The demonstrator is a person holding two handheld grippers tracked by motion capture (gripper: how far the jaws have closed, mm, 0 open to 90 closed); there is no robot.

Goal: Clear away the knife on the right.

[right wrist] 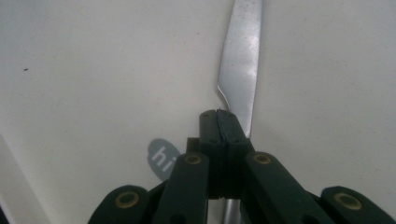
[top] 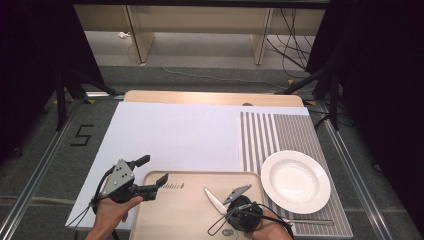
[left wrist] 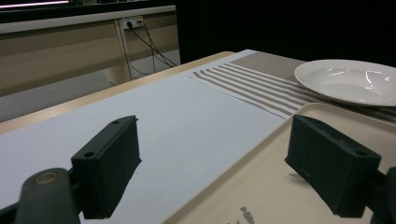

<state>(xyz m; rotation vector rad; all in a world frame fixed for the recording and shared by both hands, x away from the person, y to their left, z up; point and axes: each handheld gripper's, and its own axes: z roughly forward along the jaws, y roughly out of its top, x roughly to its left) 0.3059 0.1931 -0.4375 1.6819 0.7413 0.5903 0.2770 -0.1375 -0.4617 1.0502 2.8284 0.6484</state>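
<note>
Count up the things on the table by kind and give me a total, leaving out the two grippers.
Knife: 1
Plate: 1
Tray: 1
Striped placemat: 1
White sheet: 1
Total: 5

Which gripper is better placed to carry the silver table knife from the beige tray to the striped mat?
Right. The right gripper is shut on the silver table knife; the left gripper hangs open at the beige tray's far edge.
</note>
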